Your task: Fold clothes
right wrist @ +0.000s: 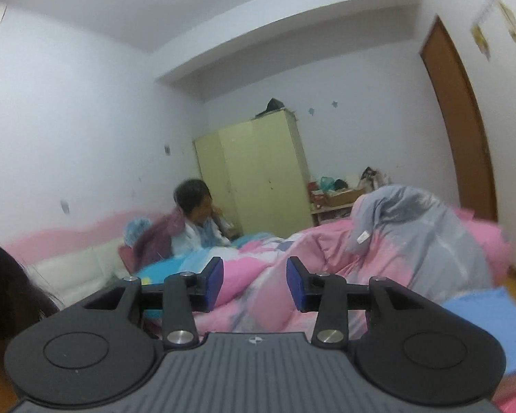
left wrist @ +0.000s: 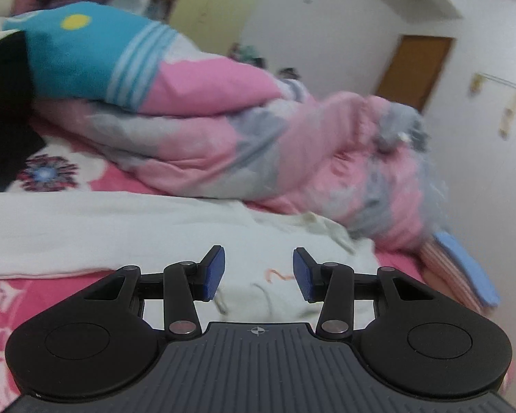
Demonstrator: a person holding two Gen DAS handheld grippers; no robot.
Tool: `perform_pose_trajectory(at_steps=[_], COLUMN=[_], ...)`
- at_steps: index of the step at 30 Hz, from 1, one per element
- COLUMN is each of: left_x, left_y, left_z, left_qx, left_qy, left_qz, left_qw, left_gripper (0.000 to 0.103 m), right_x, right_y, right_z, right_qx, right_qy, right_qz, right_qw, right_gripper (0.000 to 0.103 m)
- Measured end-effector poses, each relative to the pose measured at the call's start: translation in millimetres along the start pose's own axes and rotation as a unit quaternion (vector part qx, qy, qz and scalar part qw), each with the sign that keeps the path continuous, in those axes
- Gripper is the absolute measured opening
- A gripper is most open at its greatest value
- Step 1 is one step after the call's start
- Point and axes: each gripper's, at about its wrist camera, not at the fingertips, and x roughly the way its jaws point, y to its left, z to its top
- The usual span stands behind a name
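Hovering low over the bed, the left gripper (left wrist: 259,273) has its blue-padded fingers (left wrist: 214,273) spread apart with nothing between them. Directly beneath and ahead of it, from 9 o'clock across to 2 o'clock in the left wrist view, lies a white garment (left wrist: 127,227), spread flat but rumpled toward its right end, with a small orange mark (left wrist: 277,274) showing in the gap between the fingers. The garment rests on a pink bedsheet (left wrist: 3,313) with white patterning, visible at 8 o'clock. At 3 o'clock, just beside the garment's rumpled end, a blue cloth (left wrist: 468,268) lies at the bed's edge. Beyond the garment, from 10 o'clock to 2 o'clock, a bunched pink and grey quilt (left wrist: 244,144) fills the middle ground, and a blue cushion with white stripes and a yellow dot (left wrist: 82,55) sits on it at 11 o'clock.

The right gripper (right wrist: 254,284) is raised higher, pointing across the room, its fingers likewise parted and empty; the white garment is not visible in this view. Dark hair (right wrist: 7,282) intrudes at 9 o'clock, close to the camera. The quilt (right wrist: 412,241) rises in a heap at 2 o'clock. Farther off, at 11 o'clock, a seated person (right wrist: 192,227) is partly wrapped in bedding, too blurred to detail. Behind stands a pale yellow wardrobe (right wrist: 258,179) at 12 o'clock, and a brown door (right wrist: 461,120) at 2 o'clock against white walls.
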Motion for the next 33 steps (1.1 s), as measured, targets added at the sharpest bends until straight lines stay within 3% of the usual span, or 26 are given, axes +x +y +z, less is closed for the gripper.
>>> perform_pose_trajectory(at_steps=[3,5,8,11,14,18,21,24,27,28,29,30,32,33], left_x=[21,43,74,99,125,159,187,216,241,247,252,256,266,270], left_y=[-4,-7,-6,-19,-32,-60,-113,-166,-199,-202,-199,-195,-184,-178], left_z=[0,-8,-22,-24,-25,-26,-42,-59,-89,-94,-92,-90,-81,-74], left_qx=[0.017,0.043,0.076,0.099,0.122,0.158,0.240,0.321,0.397,0.401,0.377,0.351,0.296,0.266], left_qy=[0.032,0.045,0.037,0.051,0.066,0.086,0.109,0.132,0.134,0.138,0.146,0.155,0.172,0.181], left_qz=[0.009,0.027,0.055,0.040,0.025,-0.004,-0.030,-0.055,-0.030,-0.027,-0.027,-0.028,-0.030,-0.030], left_qw=[0.9993,0.9977,0.9949,0.9929,0.9901,0.9836,0.9642,0.9364,0.9073,0.9054,0.9141,0.9230,0.9392,0.9465], left_gripper=[0.044,0.044,0.044,0.047,0.053,0.053,0.056,0.057,0.054,0.046,0.037,0.034,0.015,0.013], right_x=[48,104,197,269,301,297,295,288,283,283,282,282,282,283], right_y=[-26,-46,-74,-95,-119,-133,-138,-146,-156,-158,-159,-159,-159,-159], right_z=[-48,-101,-191,-265,-309,-331,-334,-337,-337,-337,-337,-337,-337,-337], right_qx=[0.035,0.047,0.089,0.113,0.117,0.109,0.123,0.152,0.186,0.192,0.195,0.195,0.195,0.195], right_qy=[0.035,0.079,0.171,0.256,0.269,0.223,0.207,0.192,0.179,0.176,0.175,0.175,0.174,0.174], right_qz=[0.007,-0.010,-0.038,-0.076,-0.120,-0.106,-0.095,-0.078,-0.061,-0.057,-0.055,-0.054,-0.054,-0.054], right_qw=[0.999,0.996,0.980,0.957,0.948,0.963,0.966,0.966,0.964,0.964,0.964,0.964,0.964,0.964], right_gripper=[0.072,0.076,0.074,0.063,0.057,0.053,0.053,0.053,0.053,0.053,0.053,0.053,0.053,0.053])
